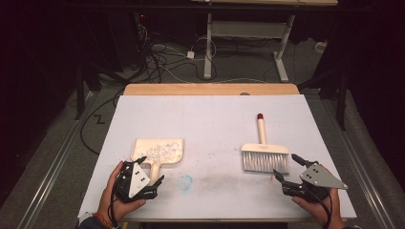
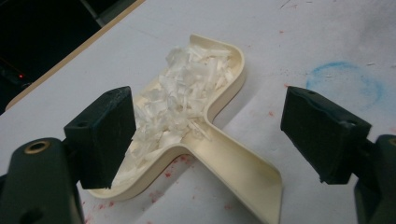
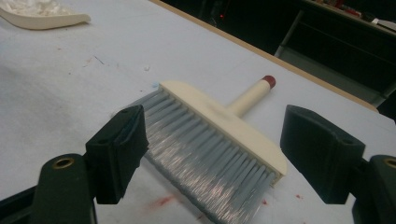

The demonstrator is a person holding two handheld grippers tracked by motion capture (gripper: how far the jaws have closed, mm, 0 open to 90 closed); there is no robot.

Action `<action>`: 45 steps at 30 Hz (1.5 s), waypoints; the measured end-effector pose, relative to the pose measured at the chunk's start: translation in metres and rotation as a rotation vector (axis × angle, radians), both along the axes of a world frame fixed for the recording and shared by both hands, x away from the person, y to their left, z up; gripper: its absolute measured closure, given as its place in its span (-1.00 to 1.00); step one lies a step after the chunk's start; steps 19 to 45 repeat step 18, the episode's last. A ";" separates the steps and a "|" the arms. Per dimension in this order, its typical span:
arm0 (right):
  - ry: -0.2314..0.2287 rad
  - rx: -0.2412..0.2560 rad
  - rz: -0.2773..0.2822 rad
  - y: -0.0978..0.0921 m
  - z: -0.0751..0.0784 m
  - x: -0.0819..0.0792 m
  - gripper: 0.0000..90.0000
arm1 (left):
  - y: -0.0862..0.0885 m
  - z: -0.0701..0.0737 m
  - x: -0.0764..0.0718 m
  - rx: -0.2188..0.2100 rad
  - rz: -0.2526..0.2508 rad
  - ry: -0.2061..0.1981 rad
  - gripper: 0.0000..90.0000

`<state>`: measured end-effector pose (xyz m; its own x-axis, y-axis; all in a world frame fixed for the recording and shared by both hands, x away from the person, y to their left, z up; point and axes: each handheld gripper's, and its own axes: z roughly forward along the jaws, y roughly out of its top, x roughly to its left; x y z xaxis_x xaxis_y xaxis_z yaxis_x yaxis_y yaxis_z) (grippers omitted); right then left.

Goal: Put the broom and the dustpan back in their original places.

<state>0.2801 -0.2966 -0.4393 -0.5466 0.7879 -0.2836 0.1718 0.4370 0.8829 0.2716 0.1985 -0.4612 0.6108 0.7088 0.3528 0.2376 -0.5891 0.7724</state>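
**A:** Nearest to us, the left gripper (image 2: 205, 140) has its two black jaws spread wide, one on each side of the dustpan's handle, touching nothing. What do you make of the work so far?

**B:** My reading is that the sweeping is done. The dustpan (image 2: 219, 140) holds a heap of white shreds (image 2: 180, 93), and I see no loose shreds on the desk (image 1: 215, 119) around it. What seems left is to take up the pan and empty it somewhere, though no bin appears in these pictures.

**A:** And the brush?

**B:** The brush (image 1: 263, 150) lies flat towards the right side of the desk, bristles pointing at the near edge, handle with its dark red tip pointing at the far edge. The right gripper (image 1: 286, 168) sits just short of the bristles, jaws apart, holding nothing. So both claws are open and empty.

**A:** Where exactly is the pan?

**B:** Left of the middle, near the front edge, its open mouth towards the far edge and its handle towards the person's left hand (image 1: 117, 193). It is well apart from the brush.

**A:** How does it look?

**B:** Cream plastic, shallow, with a raised rim and a flat channel-shaped handle. The shreds look light and papery, piled loosely towards the back wall. The desk surface is white with faint red specks and a blue ring-shaped smudge (image 2: 343, 84) just beside the handle. Tilting the pan forward on lifting could, I'd guess, spill the heap out of the open mouth.
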 end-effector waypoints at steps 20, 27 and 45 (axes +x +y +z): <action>-0.006 0.010 -0.010 -0.004 0.002 0.000 -0.48 | -0.004 0.000 0.004 0.002 0.005 0.007 -0.62; -0.006 0.010 -0.010 -0.004 0.002 0.000 -0.48 | -0.004 0.000 0.004 0.002 0.005 0.007 -0.62; -0.006 0.010 -0.010 -0.004 0.002 0.000 -0.48 | -0.004 0.000 0.004 0.002 0.005 0.007 -0.62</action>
